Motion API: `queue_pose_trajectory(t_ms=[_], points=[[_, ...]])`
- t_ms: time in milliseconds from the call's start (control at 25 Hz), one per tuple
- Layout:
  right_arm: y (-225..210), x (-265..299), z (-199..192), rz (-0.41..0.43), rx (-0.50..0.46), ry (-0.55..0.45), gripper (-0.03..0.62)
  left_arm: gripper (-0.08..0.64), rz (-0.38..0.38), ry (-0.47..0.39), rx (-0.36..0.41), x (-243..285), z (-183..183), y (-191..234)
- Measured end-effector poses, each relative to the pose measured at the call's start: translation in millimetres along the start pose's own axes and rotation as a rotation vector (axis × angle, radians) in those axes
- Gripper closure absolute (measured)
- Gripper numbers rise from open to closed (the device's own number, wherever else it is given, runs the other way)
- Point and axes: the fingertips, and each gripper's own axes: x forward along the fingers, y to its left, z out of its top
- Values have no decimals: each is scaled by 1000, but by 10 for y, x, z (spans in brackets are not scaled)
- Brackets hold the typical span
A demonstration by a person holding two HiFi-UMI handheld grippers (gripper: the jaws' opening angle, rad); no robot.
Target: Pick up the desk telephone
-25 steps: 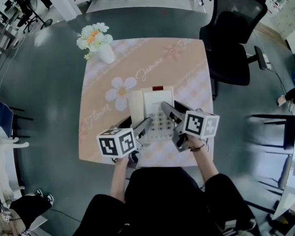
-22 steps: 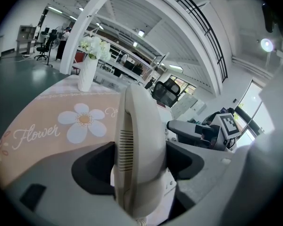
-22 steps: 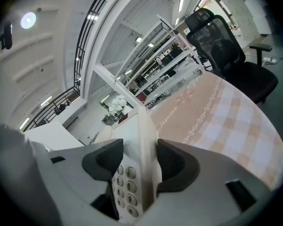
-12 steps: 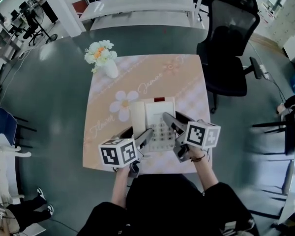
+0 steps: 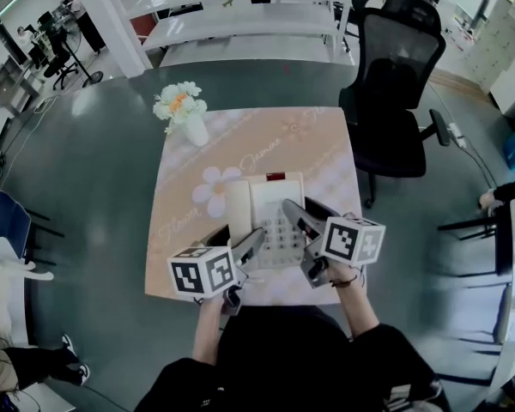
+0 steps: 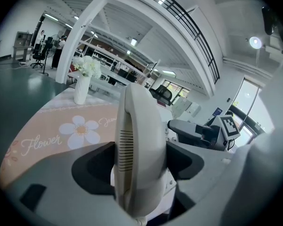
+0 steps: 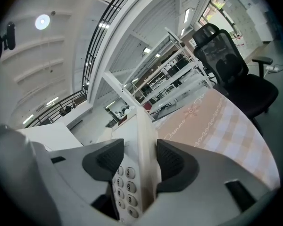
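A cream desk telephone [image 5: 270, 211] with a grey keypad and a red top light hangs above the peach flowered table [image 5: 326, 144], held from both sides. My left gripper [image 5: 245, 245] is shut on its left side, where the handset [image 6: 139, 149] fills the gap between the dark pads. My right gripper [image 5: 296, 217] is shut on the phone's right edge [image 7: 144, 168], with the number keys [image 7: 125, 178] showing just left of it. Both marker cubes sit near the table's front edge.
A white vase of flowers [image 5: 184, 110] stands at the table's far left corner. A black office chair [image 5: 399, 75] stands right of the table. White long tables [image 5: 240, 15] lie beyond. The person's arms and dark lap are at the bottom.
Both grippers have risen with the telephone between them. The table now looks smaller and further below, and the phone stays level in the same grip.
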Motion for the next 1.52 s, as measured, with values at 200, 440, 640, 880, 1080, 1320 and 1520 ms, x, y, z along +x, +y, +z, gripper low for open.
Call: queue_pose_trajectory(t_ms=[200,440,640,880,1080,1320,1520], points=[[122,-87,77,15,-9,-25,387,242,-1,-24,24,-112,85,-90],[257,-152,185,37,-39,-52,387,242,-4,-57,46,-214,187,-174],[351,-210,235,45,-56,-65,387,242,-13,-73,51,-288,232,-236],[453,-278,274,55,-66,-80,388,242,-15,-85,65,-380,274,-288],[519,-326,316,65,-81,-87,390,242,-16,-95,67,-425,297,-336],[502,-329,307,68,-85,-84,390,242,-14,-97,67,-413,289,-339],[472,-308,300,63,-82,-82,390,242,-16,-92,63,-376,283,-319]])
